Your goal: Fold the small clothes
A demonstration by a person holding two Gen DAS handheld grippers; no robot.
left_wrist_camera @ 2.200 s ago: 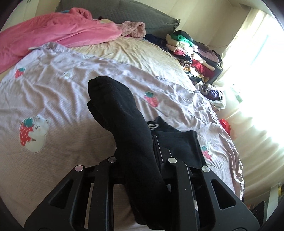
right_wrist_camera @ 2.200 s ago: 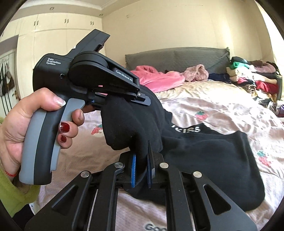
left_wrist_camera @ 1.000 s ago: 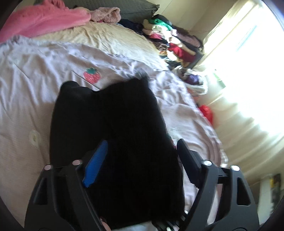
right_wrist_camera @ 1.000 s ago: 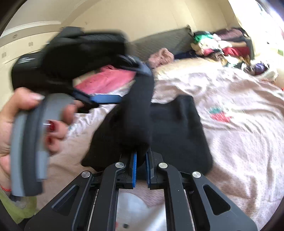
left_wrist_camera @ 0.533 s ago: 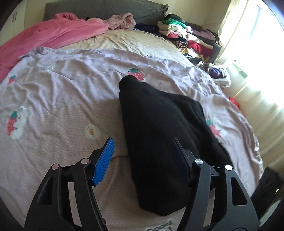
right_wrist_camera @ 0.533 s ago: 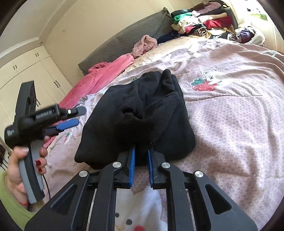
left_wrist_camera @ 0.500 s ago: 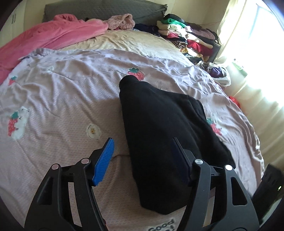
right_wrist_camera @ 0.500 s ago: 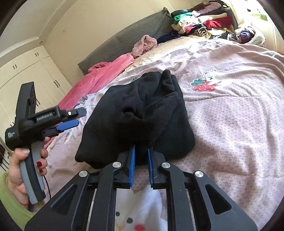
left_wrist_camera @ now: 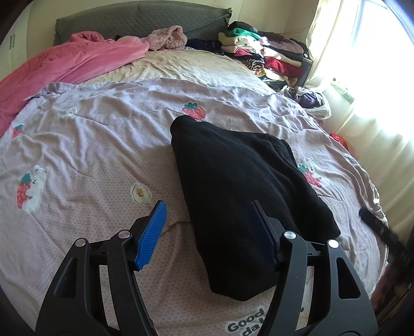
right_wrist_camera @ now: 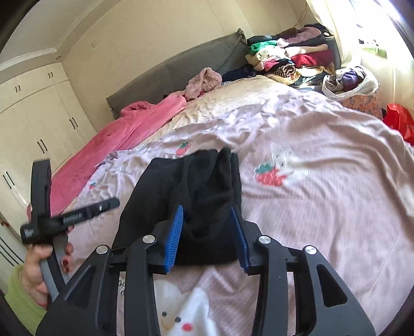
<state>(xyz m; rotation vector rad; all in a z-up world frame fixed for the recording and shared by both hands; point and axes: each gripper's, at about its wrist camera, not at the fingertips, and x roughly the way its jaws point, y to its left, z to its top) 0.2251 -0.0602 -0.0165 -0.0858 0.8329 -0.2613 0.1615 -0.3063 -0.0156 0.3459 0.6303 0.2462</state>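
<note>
I saw the folded black fabric garment lying flat on the lilac quilted bedspread printed with strawberries and white bears, filling the centre and lower right of the left wrist view and the lower centre of the right wrist view. Its layers were stacked, with a rumpled ridge showing at the far end in the right view.

My right gripper had its blue-padded fingers spread apart, one to either side of the near edge of the garment; I could not tell whether the pads touched the cloth, but they were not pinching it. My left gripper was spread wide in the lower part of its frame, with its blue ribbed left pad over bare bedspread and its right pad over the garment's near edge, holding nothing. In the right wrist view that same left gripper showed blurred at the lower left, its grey handle in a hand with red-painted nails.

Farther out, a pink plush blanket lay across the upper left of the left view in front of a grey padded headboard. A heap of folded multicoloured clothes stood at the upper right, near the bright curtained window. White wardrobe doors filled the left edge of the right view.
</note>
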